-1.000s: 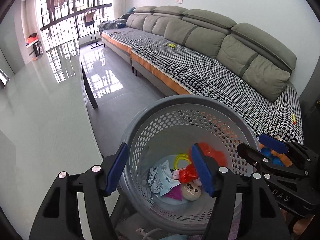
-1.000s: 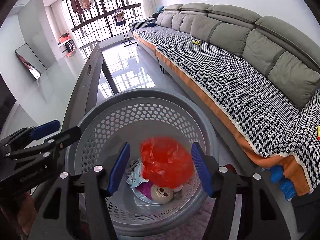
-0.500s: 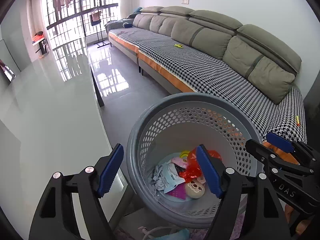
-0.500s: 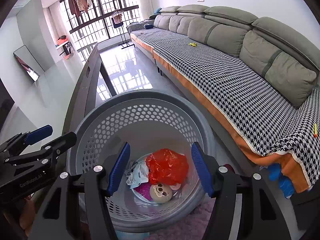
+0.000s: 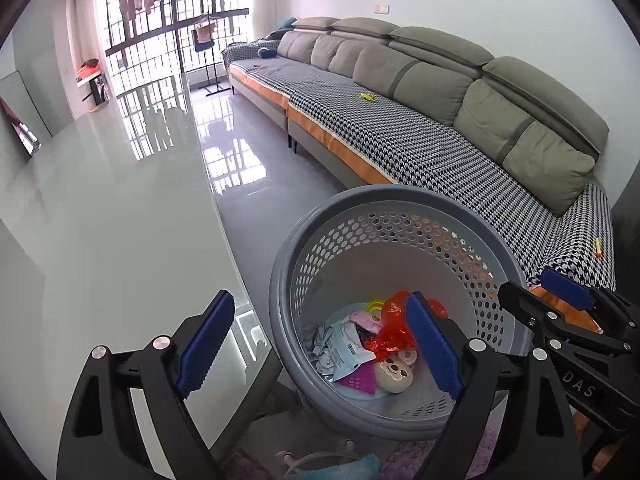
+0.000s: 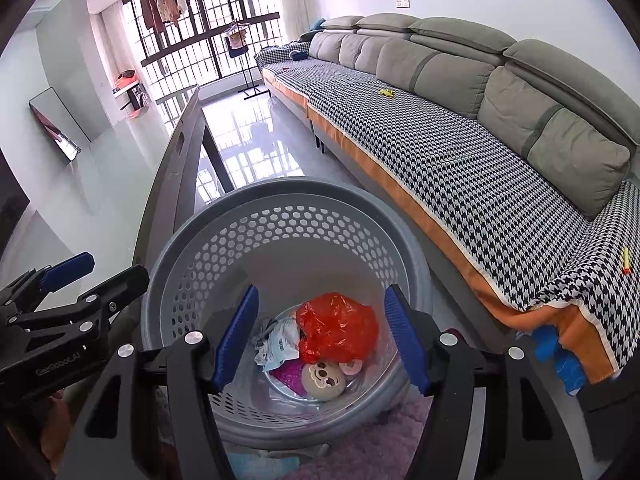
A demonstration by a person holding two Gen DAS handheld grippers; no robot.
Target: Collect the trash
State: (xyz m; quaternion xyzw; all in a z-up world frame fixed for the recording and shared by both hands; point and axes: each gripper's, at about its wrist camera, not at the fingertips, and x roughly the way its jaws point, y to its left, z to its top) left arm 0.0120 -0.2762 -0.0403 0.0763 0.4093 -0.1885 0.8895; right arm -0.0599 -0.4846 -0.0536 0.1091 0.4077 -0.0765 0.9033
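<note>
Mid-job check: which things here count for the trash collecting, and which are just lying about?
Job:
- basket
- red bag, in the basket
- white wrapper, in the basket
- right gripper, open, empty
- left gripper, open, empty

Lying about:
- sofa
- yellow scrap on the sofa
- table

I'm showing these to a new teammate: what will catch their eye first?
Probably the red plastic bag lying on the trash at the bottom of the grey perforated basket, below both grippers' open, empty jaws. Then the long sofa with its houndstooth cover, along the right wall.
</note>
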